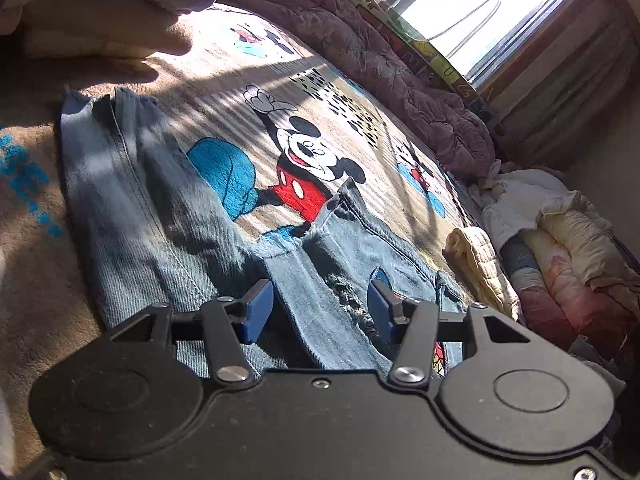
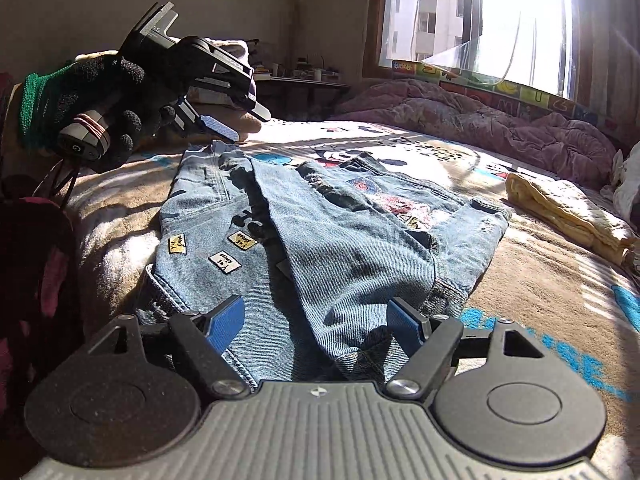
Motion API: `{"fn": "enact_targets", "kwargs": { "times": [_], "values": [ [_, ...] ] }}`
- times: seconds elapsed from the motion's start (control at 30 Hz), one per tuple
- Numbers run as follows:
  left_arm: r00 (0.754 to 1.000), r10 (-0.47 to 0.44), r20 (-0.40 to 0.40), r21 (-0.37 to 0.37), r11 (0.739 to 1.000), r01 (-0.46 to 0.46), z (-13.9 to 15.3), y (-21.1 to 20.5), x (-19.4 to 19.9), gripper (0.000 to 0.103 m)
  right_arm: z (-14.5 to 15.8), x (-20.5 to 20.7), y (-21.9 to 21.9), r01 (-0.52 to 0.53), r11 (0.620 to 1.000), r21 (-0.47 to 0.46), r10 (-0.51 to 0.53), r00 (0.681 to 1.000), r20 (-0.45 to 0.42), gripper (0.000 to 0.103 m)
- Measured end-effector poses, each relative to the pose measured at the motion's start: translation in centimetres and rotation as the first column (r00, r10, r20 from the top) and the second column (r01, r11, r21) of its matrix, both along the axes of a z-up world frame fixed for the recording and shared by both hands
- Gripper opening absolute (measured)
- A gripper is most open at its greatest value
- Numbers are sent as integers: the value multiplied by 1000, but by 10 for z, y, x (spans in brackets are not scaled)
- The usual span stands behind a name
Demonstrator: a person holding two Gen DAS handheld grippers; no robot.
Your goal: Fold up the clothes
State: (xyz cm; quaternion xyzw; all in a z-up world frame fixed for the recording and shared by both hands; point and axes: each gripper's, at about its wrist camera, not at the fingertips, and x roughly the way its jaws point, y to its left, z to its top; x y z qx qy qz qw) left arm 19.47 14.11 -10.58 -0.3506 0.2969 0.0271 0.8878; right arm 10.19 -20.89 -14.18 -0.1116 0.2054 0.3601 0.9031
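Now folded jeans (image 2: 312, 236) on the blanket (image 2: 540, 280), just ahead of both grippers' wide-apart, empty jaws.

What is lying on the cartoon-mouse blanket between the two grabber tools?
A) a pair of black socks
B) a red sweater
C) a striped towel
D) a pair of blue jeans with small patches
D: the blue jeans, with small yellow and white patches, are spread on the blanket, and both the left gripper and the right gripper hang open over them.
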Motion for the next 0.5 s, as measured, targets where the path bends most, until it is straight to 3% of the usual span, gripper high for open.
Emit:
{"fn": "enact_targets", "kwargs": {
  "times": [0.17,0.3,0.4,0.5],
  "values": [
    [1000,1,-28,0,1000,-1,-19,-10,10,50,-3,-9,-10,0,1000,16,0,1000,11,77],
    [999,13,-50,44,999,-11,-24,-17,23,47,-4,-12,-20,9,1000,25,-10,1000,9,77],
    [998,18,-67,99,995,-12,-27,-23,28,39,-4,-13,-25,16,999,34,-17,1000,18,77],
    [996,42,-79,106,994,-33,-29,-19,29,21,-8,-15,-23,-4,1000,14,4,1000,8,77]
  ]
}}
